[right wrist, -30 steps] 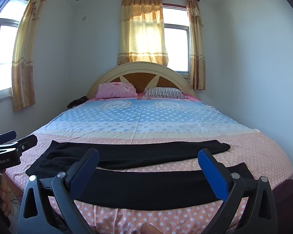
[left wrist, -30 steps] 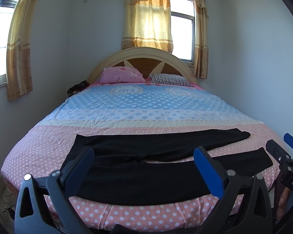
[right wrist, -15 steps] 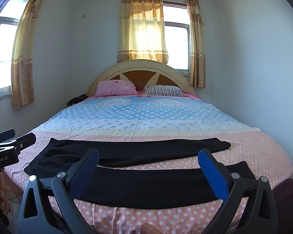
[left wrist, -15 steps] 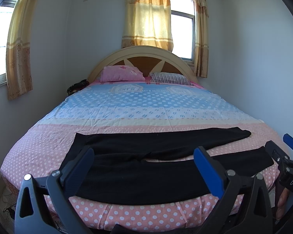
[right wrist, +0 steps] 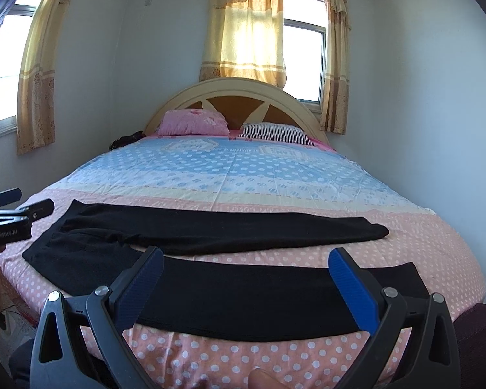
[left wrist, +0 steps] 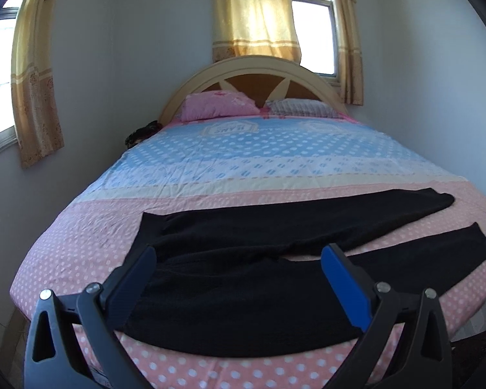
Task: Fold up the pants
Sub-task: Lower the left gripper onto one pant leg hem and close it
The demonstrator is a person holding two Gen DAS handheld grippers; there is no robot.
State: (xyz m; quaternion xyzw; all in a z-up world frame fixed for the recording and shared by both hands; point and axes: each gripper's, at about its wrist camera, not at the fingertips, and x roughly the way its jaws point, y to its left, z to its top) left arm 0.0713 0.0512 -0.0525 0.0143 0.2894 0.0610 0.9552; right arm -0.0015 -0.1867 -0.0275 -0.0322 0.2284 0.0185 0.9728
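Observation:
Black pants (left wrist: 243, 278) lie flat across the foot of the bed (left wrist: 275, 168), waist at the left, both legs spread apart and pointing right. In the right wrist view the pants (right wrist: 243, 295) show the same way. My left gripper (left wrist: 239, 275) is open and empty, hovering above the waist and crotch area. My right gripper (right wrist: 246, 278) is open and empty, above the near leg. The left gripper's side also shows at the left edge of the right wrist view (right wrist: 13, 217).
The bed has a pink dotted sheet at the foot and blue further up. A pink pillow (left wrist: 217, 105) and a striped pillow (left wrist: 299, 108) lie by the headboard. Walls stand close on both sides. A dark item (left wrist: 142, 131) sits beside the bed's far left.
Both grippers have moved forward and tilted down a little toward the pants. The pants have not moved. Both grippers stay open.

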